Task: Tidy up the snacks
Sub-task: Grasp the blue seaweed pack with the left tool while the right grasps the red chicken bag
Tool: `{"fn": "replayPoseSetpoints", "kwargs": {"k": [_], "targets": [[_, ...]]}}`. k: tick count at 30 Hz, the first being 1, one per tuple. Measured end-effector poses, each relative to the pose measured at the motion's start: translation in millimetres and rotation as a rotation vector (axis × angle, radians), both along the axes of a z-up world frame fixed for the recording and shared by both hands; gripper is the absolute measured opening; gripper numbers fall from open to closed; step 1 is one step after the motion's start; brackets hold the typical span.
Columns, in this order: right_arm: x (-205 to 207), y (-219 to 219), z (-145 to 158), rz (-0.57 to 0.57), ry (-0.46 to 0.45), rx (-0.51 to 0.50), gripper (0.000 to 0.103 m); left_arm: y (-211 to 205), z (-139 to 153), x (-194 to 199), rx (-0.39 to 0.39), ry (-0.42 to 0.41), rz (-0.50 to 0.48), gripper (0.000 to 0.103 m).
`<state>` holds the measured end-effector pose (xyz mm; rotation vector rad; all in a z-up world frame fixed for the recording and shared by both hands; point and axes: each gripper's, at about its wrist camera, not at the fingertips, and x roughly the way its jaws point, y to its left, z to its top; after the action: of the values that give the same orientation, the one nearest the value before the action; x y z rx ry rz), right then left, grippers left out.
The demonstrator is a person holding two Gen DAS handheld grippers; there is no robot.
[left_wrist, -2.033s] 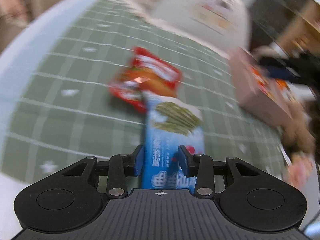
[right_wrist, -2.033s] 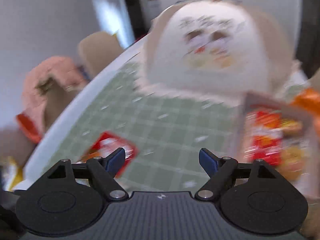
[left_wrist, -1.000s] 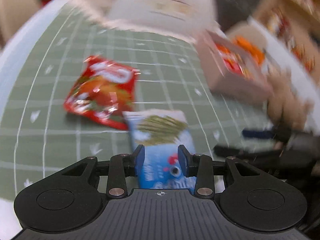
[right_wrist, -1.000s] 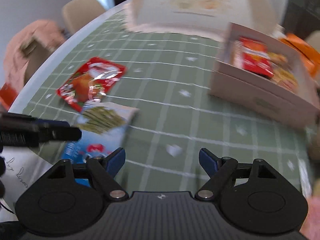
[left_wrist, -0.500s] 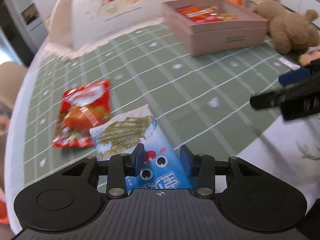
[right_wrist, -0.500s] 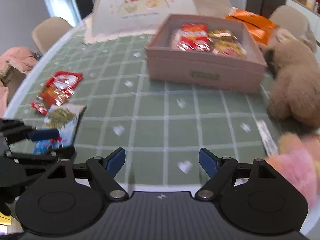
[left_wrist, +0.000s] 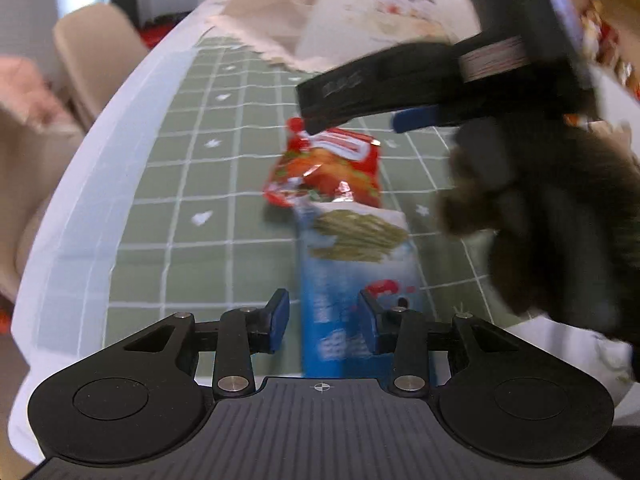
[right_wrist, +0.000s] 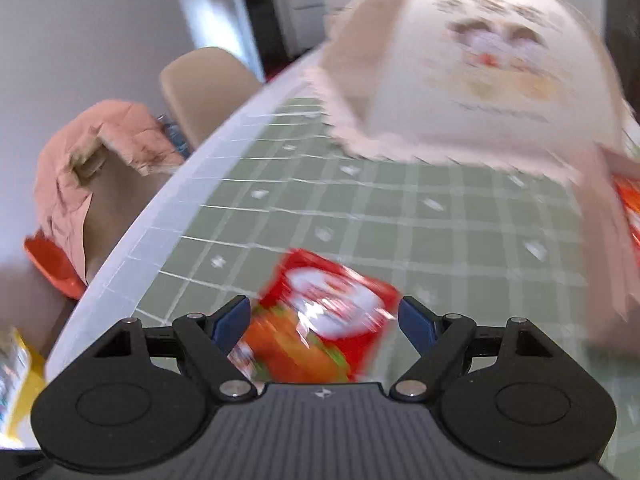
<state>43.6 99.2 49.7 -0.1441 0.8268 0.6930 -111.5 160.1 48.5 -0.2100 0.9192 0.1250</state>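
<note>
A green tablecloth [right_wrist: 400, 216] with a white grid and small white marks fills the middle of both views. A cream mesh food cover [right_wrist: 480, 80] printed with cartoon figures stands at its upper right. At the upper left, a beige chair [right_wrist: 204, 84], and a pink garment [right_wrist: 100, 160] beside it.

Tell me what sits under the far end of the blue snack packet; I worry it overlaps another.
The blue snack packet lies on the green checked tablecloth. Its far end meets the red snack bag; the blur hides whether they overlap.
</note>
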Motion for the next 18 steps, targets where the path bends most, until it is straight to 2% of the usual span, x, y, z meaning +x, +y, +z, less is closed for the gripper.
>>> {"fn": "replayPoseSetpoints", "kwargs": {"k": [3, 6, 12, 16, 18], "targets": [[10, 29, -19, 0.064, -0.031, -0.109, 0.081, 19, -4, -6, -0.111, -0.001, 0.048, 0.041], [12, 16, -21, 0.080, -0.030, -0.137, 0.081, 26, -7, -7, -0.164, 0.003, 0.076, 0.041], [10, -69, -21, 0.031, -0.042, -0.183, 0.081, 13, -14, 14, -0.166, 0.039, 0.003, 0.041], [-2, -122, -19, -0.031, -0.022, -0.187, 0.079, -16, -19, 32, -0.147, 0.062, -0.088, 0.041], [-13, -148, -20, -0.064, -0.045, -0.210, 0.079, -35, -20, 41, -0.119, 0.073, -0.141, 0.043]]}}
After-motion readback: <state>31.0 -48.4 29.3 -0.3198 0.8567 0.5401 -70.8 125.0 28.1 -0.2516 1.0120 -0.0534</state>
